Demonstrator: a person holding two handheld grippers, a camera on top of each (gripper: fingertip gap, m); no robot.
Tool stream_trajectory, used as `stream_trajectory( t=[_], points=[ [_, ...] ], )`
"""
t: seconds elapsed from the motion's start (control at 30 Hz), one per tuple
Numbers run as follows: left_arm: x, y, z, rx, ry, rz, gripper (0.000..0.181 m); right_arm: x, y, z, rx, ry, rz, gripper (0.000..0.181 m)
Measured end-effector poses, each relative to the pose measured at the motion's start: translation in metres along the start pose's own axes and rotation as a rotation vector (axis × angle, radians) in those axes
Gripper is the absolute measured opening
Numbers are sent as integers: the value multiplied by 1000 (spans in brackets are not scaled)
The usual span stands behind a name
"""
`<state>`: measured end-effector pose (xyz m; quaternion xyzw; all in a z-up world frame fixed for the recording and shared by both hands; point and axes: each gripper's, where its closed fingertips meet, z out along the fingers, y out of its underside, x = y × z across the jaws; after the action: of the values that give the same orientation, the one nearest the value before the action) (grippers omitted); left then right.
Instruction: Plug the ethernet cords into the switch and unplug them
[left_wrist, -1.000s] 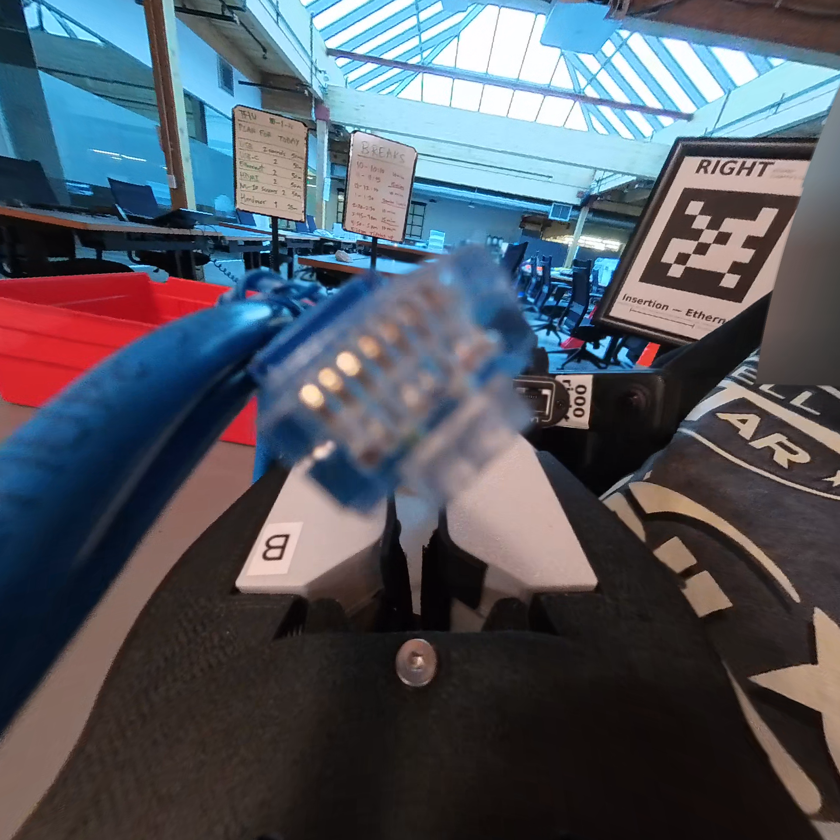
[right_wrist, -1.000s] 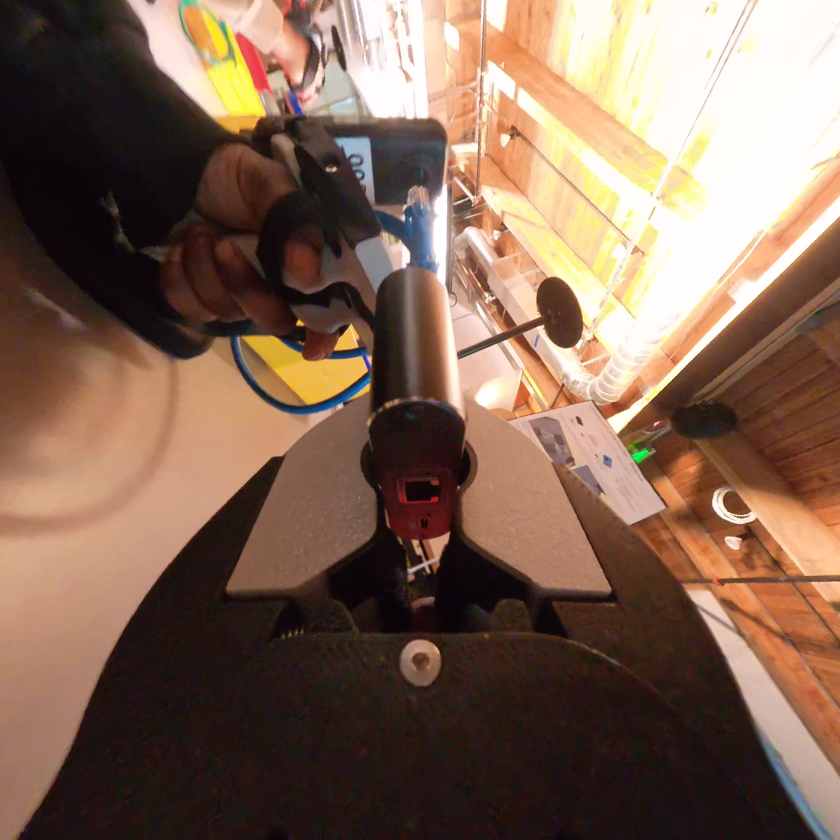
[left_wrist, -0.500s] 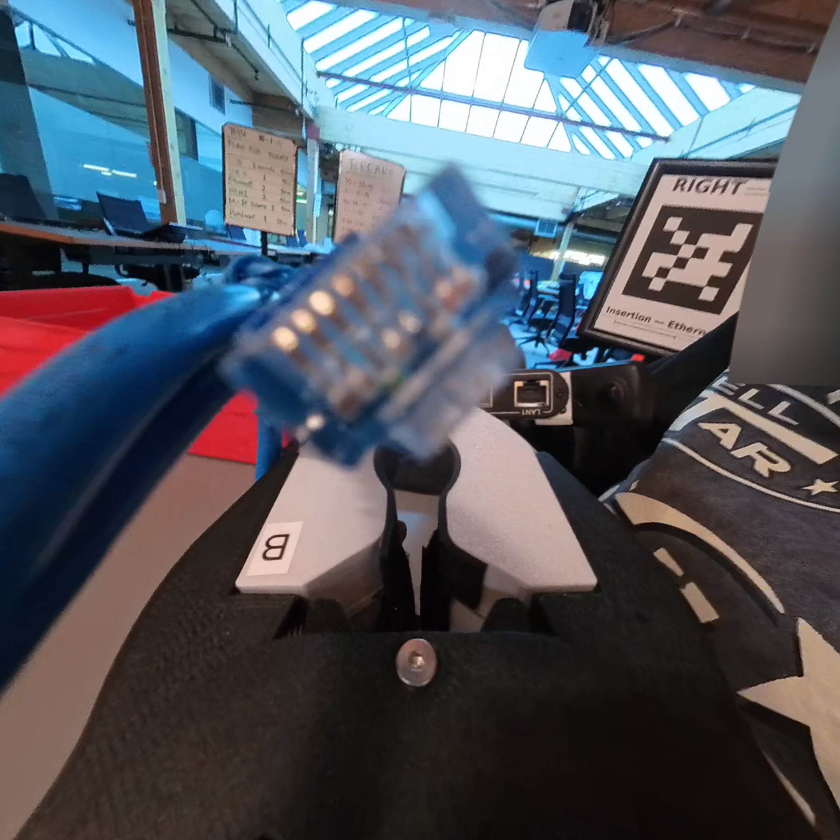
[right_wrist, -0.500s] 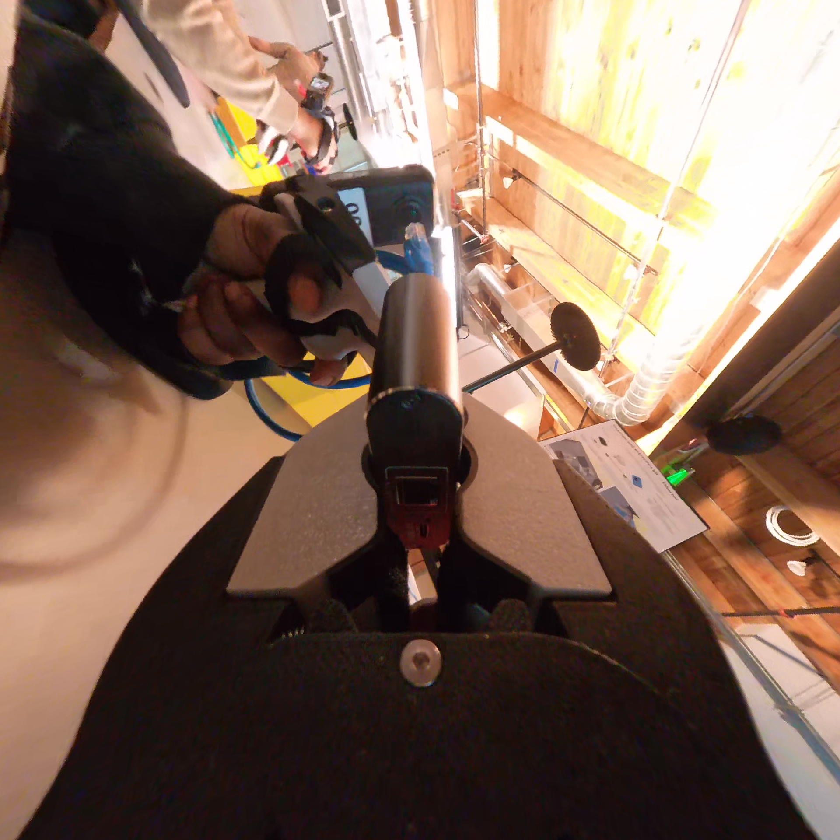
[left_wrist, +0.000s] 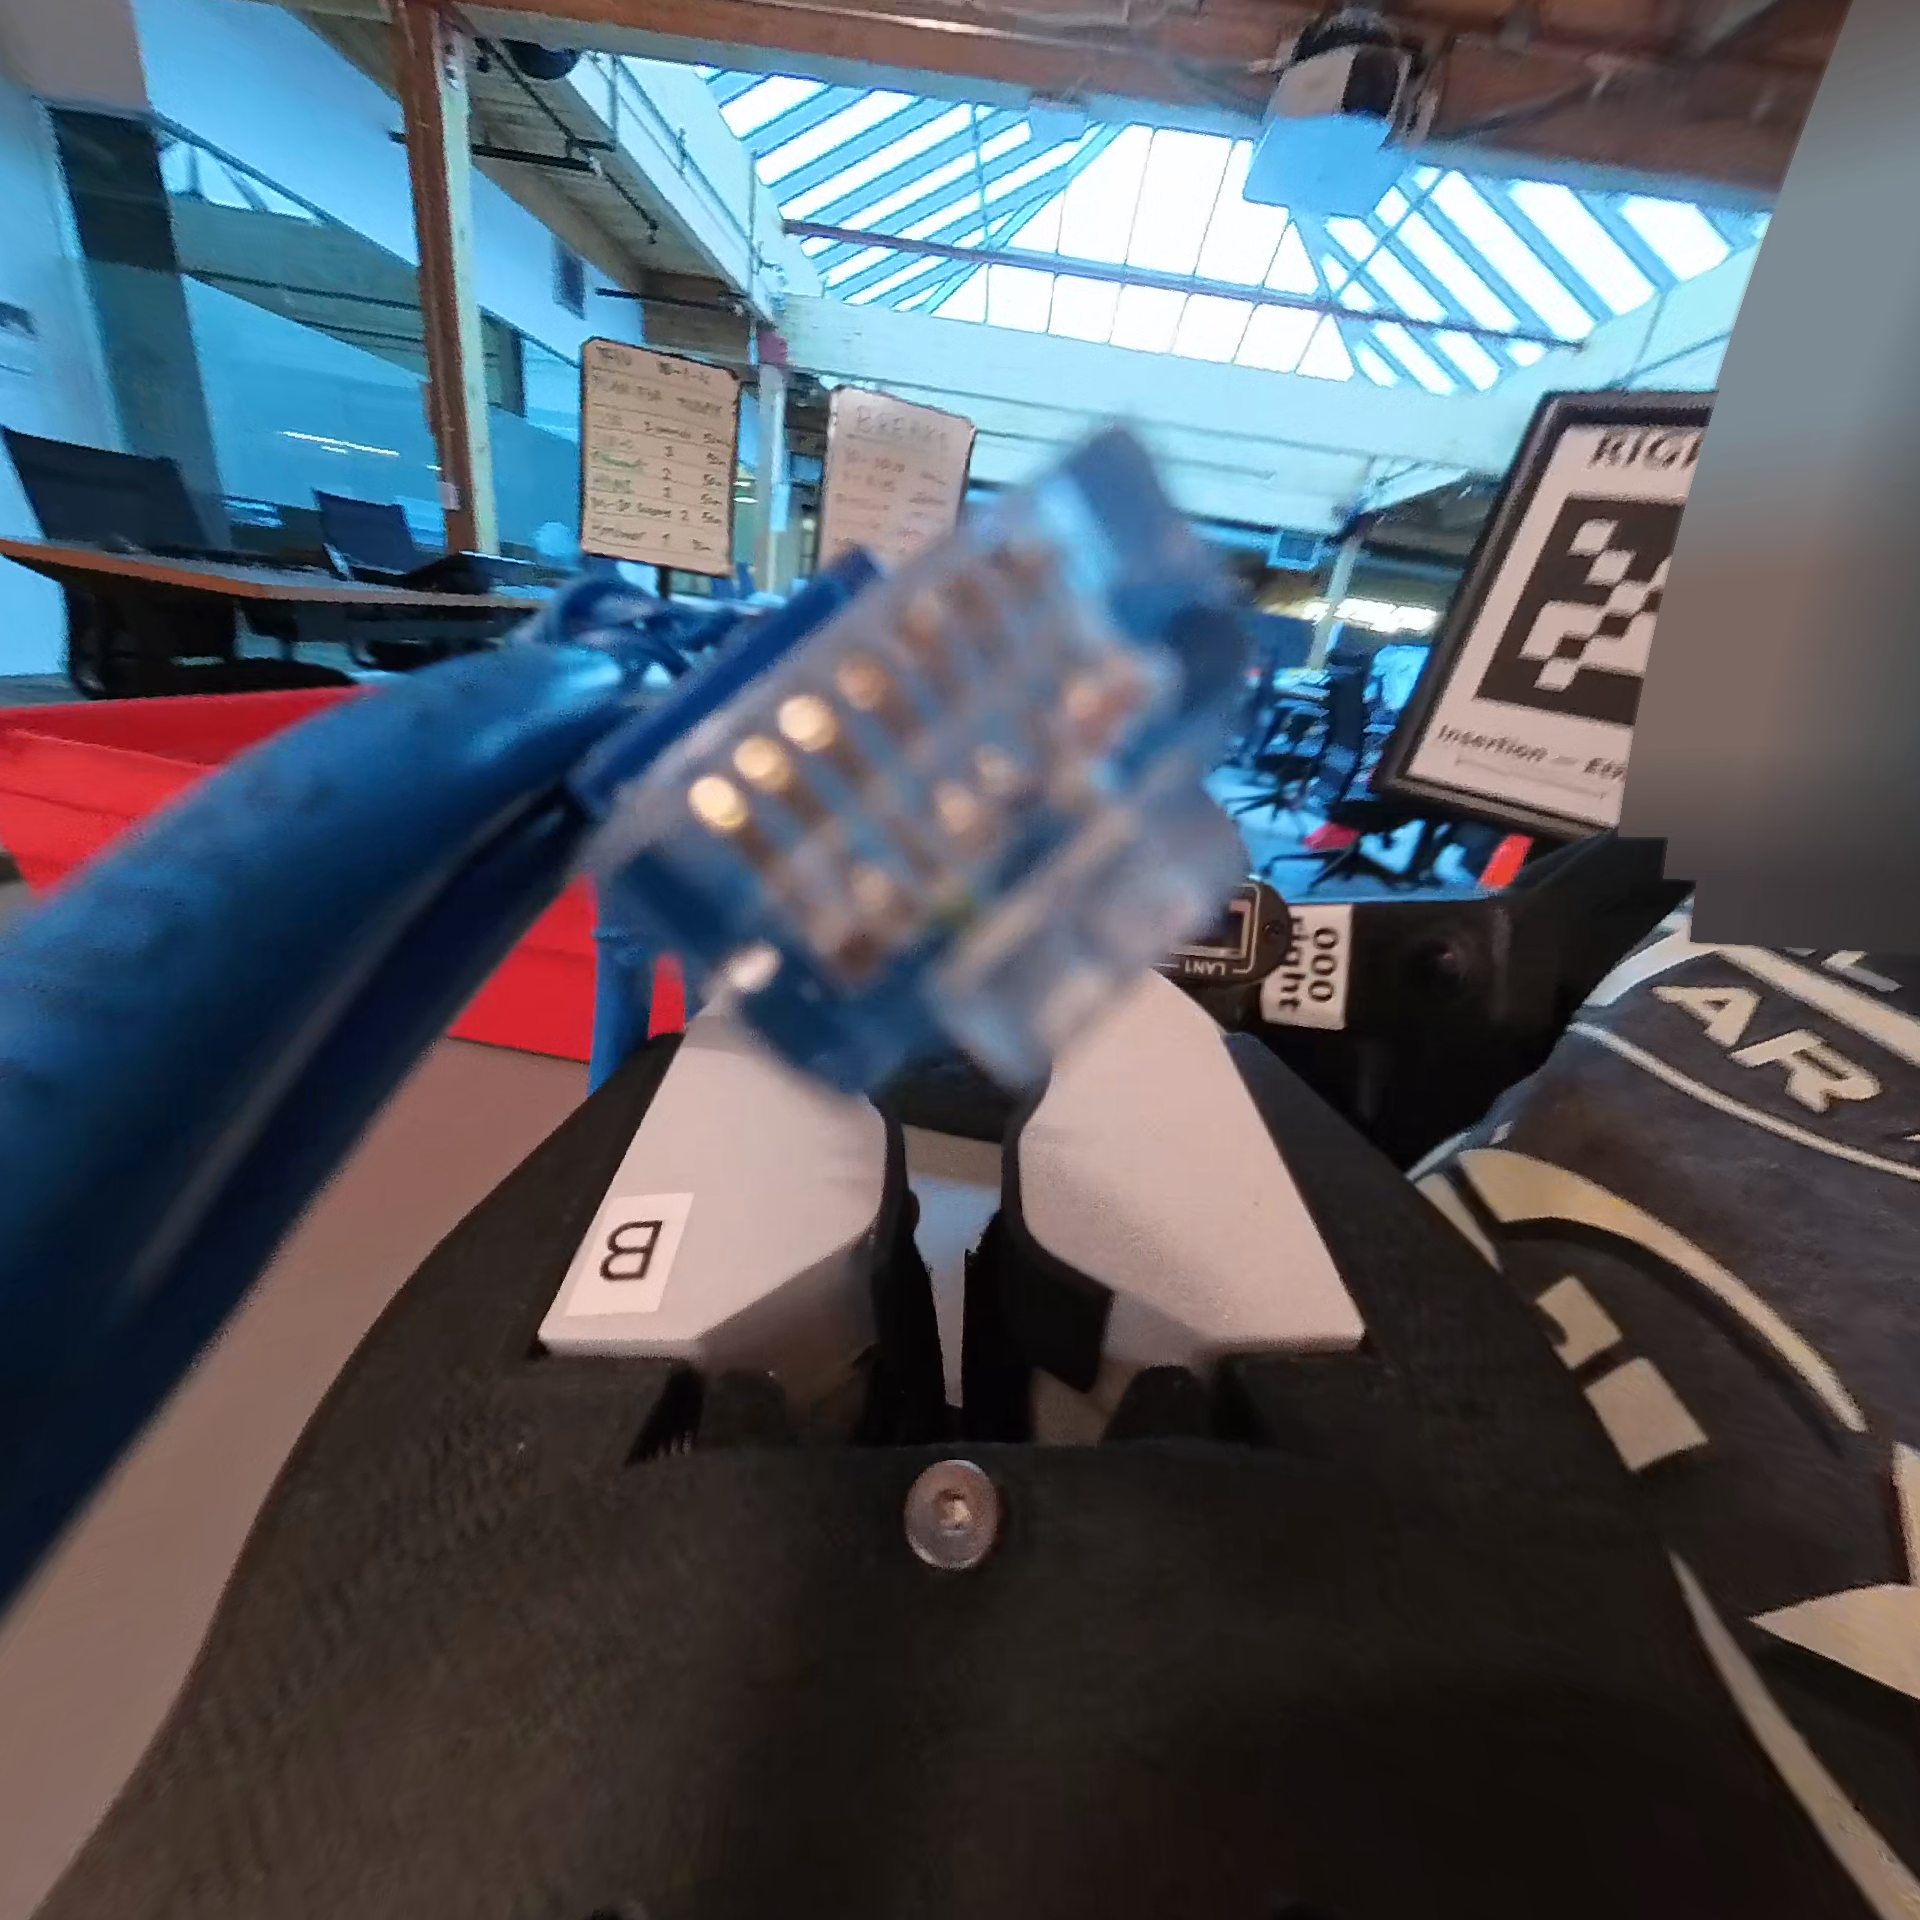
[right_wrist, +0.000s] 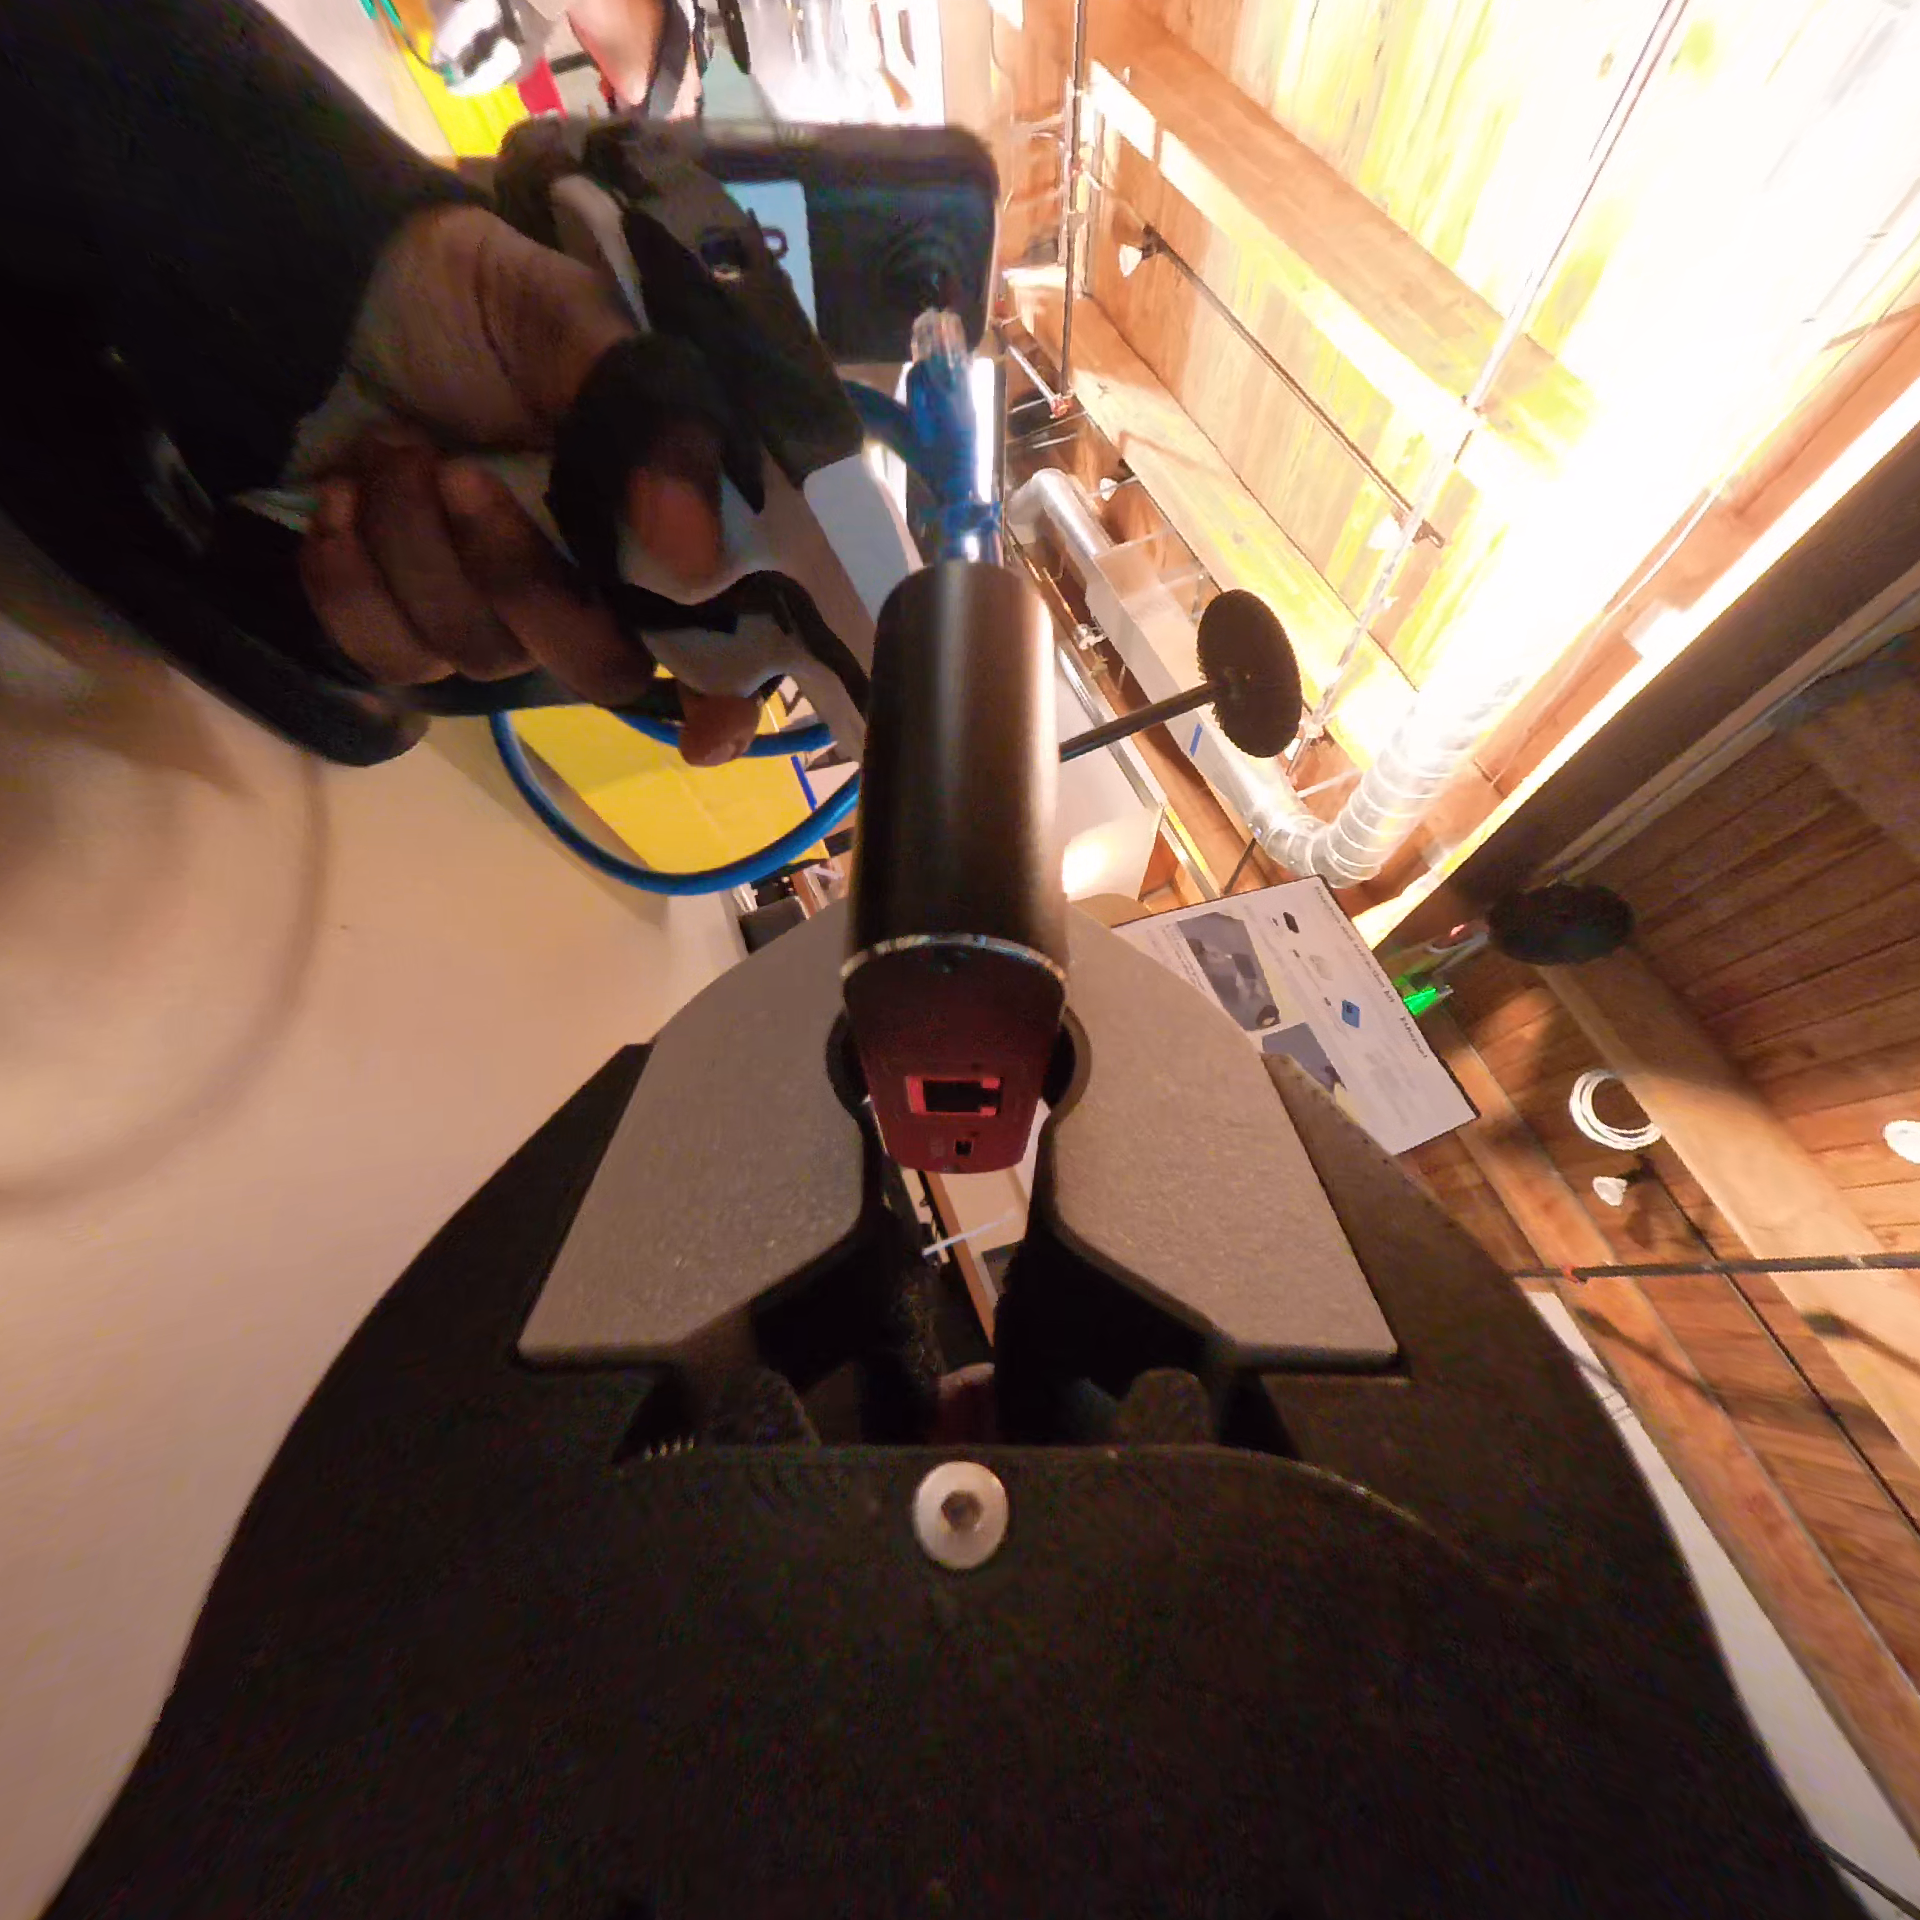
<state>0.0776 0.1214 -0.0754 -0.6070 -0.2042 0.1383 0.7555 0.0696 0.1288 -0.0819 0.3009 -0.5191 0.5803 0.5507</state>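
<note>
My left gripper (left_wrist: 951, 1086) is shut on a blue ethernet cord (left_wrist: 260, 935). Its clear plug (left_wrist: 914, 790) sticks up just in front of the camera, blurred, with the gold contacts facing me. My right gripper (right_wrist: 951, 1049) is shut on the switch (right_wrist: 956, 769), a black cylinder with a red near end that has a port (right_wrist: 951, 1096). In the right wrist view the plug (right_wrist: 938, 348) hangs just beyond the switch's far end. In the left wrist view the switch's far port (left_wrist: 1226, 930) shows just right of the plug, partly hidden by it.
A red bin (left_wrist: 156, 779) stands at the left on the grey table (left_wrist: 416, 1143). A framed black-and-white marker card (left_wrist: 1558, 623) and a dark printed shirt (left_wrist: 1714, 1195) fill the right. A person's hand (right_wrist: 468, 447) holds the left gripper, and the cord loops (right_wrist: 644, 862) below it over a yellow surface (right_wrist: 665, 790). My left and right fingertips are right by each other.
The plug rose and then dropped back toward the right, now partly covering the switch's far port. In the right wrist view the left gripper and plug came closer to the switch's far end.
</note>
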Motion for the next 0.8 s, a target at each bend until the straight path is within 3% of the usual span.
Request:
stream_trajectory(
  t=[0.43,0.6,0.7,0.8],
  points=[
    [5,7,0,-74,11,10,13,-4,-5,-3,39,-27,-17,25],
    [-12,13,2,-77,-66,-47,20,-4,10,3,-54,-21,7,26],
    [-15,22,3,-123,-62,-76,31,3,33,5,-166,1,64,26],
    [-24,13,-1,-60,-114,-53,32,3,61,5,-304,-7,102,26]
  ],
)
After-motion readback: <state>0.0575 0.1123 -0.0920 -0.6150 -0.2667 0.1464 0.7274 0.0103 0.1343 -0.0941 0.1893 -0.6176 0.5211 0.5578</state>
